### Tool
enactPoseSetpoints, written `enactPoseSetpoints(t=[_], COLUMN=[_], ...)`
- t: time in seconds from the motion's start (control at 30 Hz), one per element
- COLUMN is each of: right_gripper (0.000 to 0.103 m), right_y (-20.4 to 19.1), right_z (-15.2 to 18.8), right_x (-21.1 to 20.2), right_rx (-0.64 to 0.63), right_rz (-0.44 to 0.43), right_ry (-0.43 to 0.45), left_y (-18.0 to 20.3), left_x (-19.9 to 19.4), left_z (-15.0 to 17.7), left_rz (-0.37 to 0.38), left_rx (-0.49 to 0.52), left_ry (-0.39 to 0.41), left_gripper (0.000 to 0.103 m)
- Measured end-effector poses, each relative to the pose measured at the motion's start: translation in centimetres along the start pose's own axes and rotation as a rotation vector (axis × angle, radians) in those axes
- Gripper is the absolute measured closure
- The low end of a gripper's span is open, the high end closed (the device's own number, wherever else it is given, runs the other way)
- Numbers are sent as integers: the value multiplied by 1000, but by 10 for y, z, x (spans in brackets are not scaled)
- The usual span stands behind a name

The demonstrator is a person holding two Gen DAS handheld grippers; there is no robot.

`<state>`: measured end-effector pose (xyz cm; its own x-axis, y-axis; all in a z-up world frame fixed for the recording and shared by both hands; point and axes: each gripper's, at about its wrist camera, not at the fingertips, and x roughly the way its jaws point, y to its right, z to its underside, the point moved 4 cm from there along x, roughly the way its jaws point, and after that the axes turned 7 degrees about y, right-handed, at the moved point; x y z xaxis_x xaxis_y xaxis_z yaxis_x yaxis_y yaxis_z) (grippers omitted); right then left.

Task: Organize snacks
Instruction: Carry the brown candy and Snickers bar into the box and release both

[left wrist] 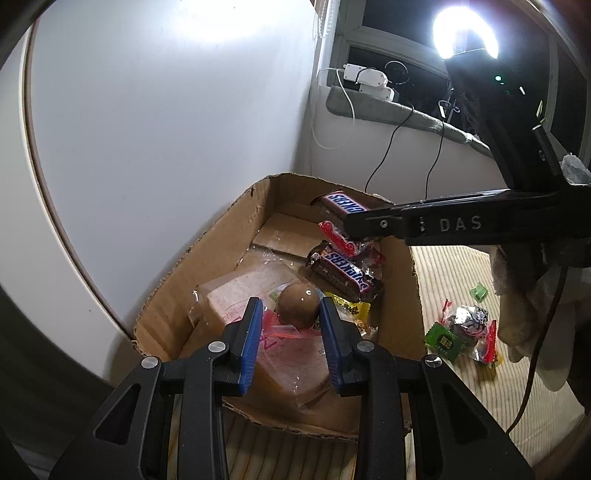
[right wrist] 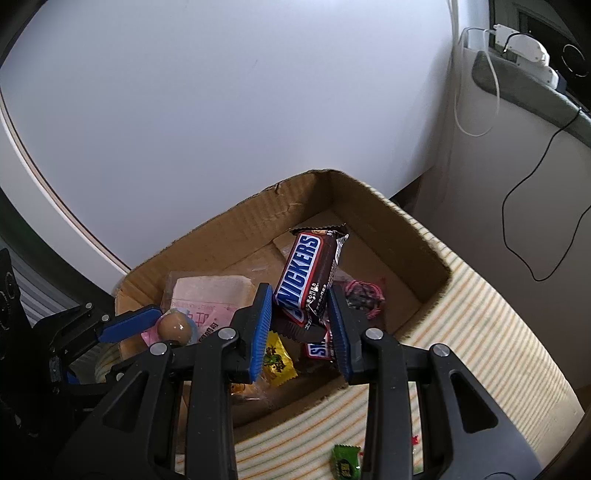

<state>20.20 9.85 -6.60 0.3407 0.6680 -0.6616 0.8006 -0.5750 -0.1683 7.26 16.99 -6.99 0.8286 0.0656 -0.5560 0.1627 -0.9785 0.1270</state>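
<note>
A cardboard box point(left wrist: 218, 236) holds snacks: a Snickers bar point(left wrist: 343, 271), clear-wrapped bread slices point(left wrist: 236, 291) and a yellow candy point(left wrist: 351, 308). My left gripper point(left wrist: 290, 314) is open over the box, with a brown wrapped ball point(left wrist: 297, 304) between its blue fingers. My right gripper point(right wrist: 301, 314) is shut on a Snickers bar point(right wrist: 306, 275), held upright above the box point(right wrist: 406, 229). The right gripper shows in the left wrist view point(left wrist: 354, 225). The left gripper's finger point(right wrist: 129, 323) and the ball point(right wrist: 173, 325) show in the right wrist view.
Loose wrapped candies point(left wrist: 461, 332) lie on the striped cloth point(left wrist: 454, 273) right of the box. A green candy point(right wrist: 345, 459) lies near the front. A white wall point(left wrist: 166, 129) stands behind. A windowsill with cables point(left wrist: 388, 107) is at the back right. A bright lamp point(left wrist: 465, 31) glares.
</note>
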Motion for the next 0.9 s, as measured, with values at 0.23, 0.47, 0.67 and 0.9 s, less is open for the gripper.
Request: enactPoseSetpoints(t=[0.23, 0.47, 0.67, 0.9], right_gripper=[71, 66, 25, 14], right_y=[-6, -10, -10, -5], right_z=[1, -2, -8, -5], right_x=[9, 8, -7, -21], right_rx=[-1, -23, -21, -33], right_rz=[-9, 0, 22, 56], right_ry=[-19, -14, 39, 54], left_y=[-1, 2, 6, 13], left_x=[1, -2, -7, -16], left_z=[1, 0, -1, -3], left_rz=[-1, -3, -4, 2], left_rx=[-3, 5, 8, 13], left_ry=[-6, 4, 13, 28], left_gripper=[72, 60, 50, 49])
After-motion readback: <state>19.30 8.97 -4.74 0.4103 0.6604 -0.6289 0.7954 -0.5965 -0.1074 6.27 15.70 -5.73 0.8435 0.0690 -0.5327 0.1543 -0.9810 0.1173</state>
